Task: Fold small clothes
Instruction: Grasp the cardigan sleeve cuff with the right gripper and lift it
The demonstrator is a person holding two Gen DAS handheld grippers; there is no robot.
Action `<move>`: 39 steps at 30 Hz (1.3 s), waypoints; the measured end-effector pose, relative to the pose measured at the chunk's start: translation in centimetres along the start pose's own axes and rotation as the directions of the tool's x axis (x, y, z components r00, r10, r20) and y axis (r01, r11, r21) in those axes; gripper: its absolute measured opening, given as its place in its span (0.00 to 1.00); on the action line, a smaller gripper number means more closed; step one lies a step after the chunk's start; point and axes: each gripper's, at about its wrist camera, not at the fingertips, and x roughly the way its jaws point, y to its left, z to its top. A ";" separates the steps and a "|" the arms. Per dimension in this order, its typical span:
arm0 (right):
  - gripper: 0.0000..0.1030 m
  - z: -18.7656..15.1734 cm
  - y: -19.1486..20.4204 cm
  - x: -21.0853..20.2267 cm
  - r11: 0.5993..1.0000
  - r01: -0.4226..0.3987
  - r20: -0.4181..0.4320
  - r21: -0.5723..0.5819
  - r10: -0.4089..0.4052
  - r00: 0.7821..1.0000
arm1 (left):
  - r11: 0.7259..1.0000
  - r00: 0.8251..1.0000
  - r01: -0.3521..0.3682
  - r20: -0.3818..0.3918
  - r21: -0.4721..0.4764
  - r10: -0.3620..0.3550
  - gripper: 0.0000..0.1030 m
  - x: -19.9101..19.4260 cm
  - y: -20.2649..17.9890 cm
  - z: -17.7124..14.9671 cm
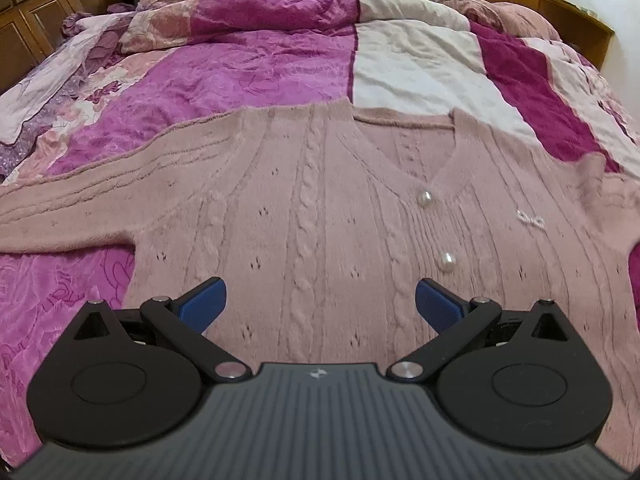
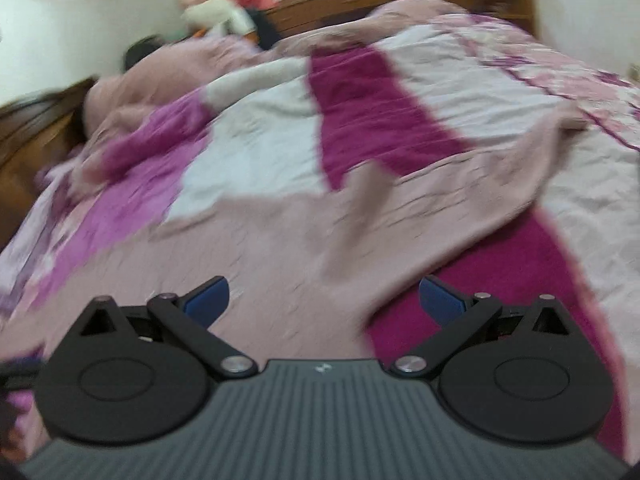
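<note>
Blue-padded fingers of the left gripper (image 1: 321,304) stand spread wide apart with nothing between them, hovering low over the front of a pink cable-knit cardigan (image 1: 304,216). Just beyond the right finger sit two pearl buttons (image 1: 447,262) on the closed front, leading up to a V neckline. The cardigan lies face up and spread flat on a patchwork bedspread (image 1: 248,76) of magenta, lilac and white panels. One sleeve (image 1: 72,208) stretches straight out to the left in the left wrist view, fully extended. The right gripper (image 2: 322,300) is likewise wide open and holds nothing; its view is smeared by motion blur, so fine detail is lost. Its fingers hang above the cardigan's other side, where the other sleeve (image 2: 500,168) runs away diagonally across the bedspread toward the far right, looking loosely rumpled rather than smoothed. Beyond the bed, wooden cabinets (image 1: 32,12) line the far edge of the room. Judging by this layout, folding has hardly begun: the garment is laid out and buttoned, but neither sleeve is turned in and the body shows no crease. Both sleeves, then the body fold, appear to remain.
</note>
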 end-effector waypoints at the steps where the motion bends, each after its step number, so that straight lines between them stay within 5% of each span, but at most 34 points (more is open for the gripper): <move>1: 1.00 0.6 -1.0 0.6 1.000 0.014 0.006 0.012 -0.014 1.000 | 1.000 1.000 -0.004 -0.003 -0.003 0.004 1.00 0.2 -0.1 0.2; 15: 1.00 5.6 -9.2 8.2 0.962 0.272 0.067 0.002 -0.272 0.960 | 0.996 0.996 -0.067 -0.058 -0.054 0.064 1.00 3.8 -0.6 0.5; 21: 1.00 5.9 -11.9 11.3 0.973 0.214 0.011 0.088 -0.215 0.976 | 0.994 0.992 -0.095 -0.088 -0.059 0.089 1.00 5.2 -0.6 0.6; 27: 0.97 6.0 -12.9 12.8 0.976 0.168 0.058 0.140 -0.177 0.982 | 0.992 0.988 -0.117 -0.103 -0.038 0.113 1.00 6.0 -0.9 0.3; 34: 0.19 7.0 -13.9 12.2 0.968 0.180 0.066 0.172 -0.194 0.979 | 0.993 0.989 -0.115 -0.096 -0.023 0.112 1.00 6.0 -0.9 0.2; 39: 0.15 7.7 -12.6 8.9 0.978 0.176 0.152 0.114 -0.192 0.970 | 0.993 0.989 -0.115 -0.091 -0.018 0.113 1.00 5.6 -0.9 0.2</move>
